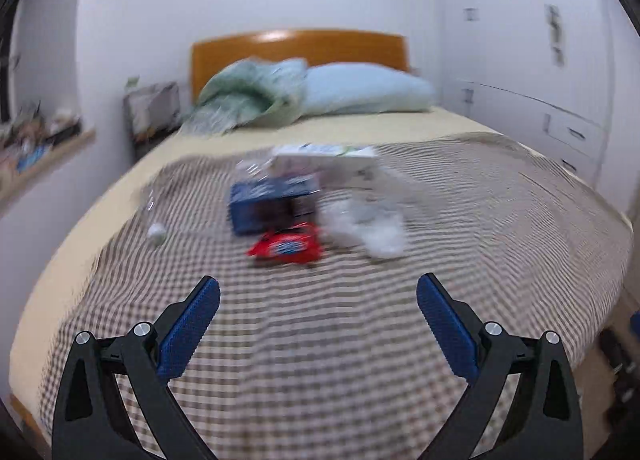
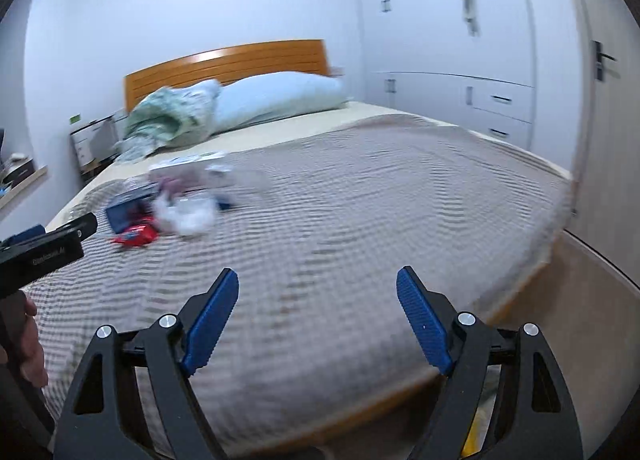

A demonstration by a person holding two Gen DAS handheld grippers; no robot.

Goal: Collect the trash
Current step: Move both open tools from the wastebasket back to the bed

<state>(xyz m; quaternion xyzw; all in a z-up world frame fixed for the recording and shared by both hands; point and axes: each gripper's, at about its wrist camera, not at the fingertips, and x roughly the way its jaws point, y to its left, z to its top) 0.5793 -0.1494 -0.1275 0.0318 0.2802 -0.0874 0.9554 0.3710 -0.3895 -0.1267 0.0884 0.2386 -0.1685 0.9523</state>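
A pile of trash lies on the checked bedspread (image 1: 320,340): a red wrapper (image 1: 286,248), a dark blue box (image 1: 272,208), crumpled white plastic (image 1: 368,226), a white carton (image 1: 324,158) and a small white ball (image 1: 157,233). In the right wrist view the same pile shows at the left, with the red wrapper (image 2: 134,237) and white plastic (image 2: 186,217). My left gripper (image 1: 318,292) hangs open over the bedspread, short of the wrapper, nothing between its blue pads. My right gripper (image 2: 317,286) is open too, above bare bedspread (image 2: 360,200) right of the pile. The picture is blurred.
The bed has an orange wooden headboard (image 1: 300,46), a pale blue pillow (image 1: 368,90) and a bunched green quilt (image 1: 248,96). A white wardrobe with drawers (image 2: 460,60) and a door (image 2: 608,120) stand at the right. A cluttered shelf (image 1: 36,148) runs along the left wall. A hand (image 2: 28,344) holds the other gripper's body.
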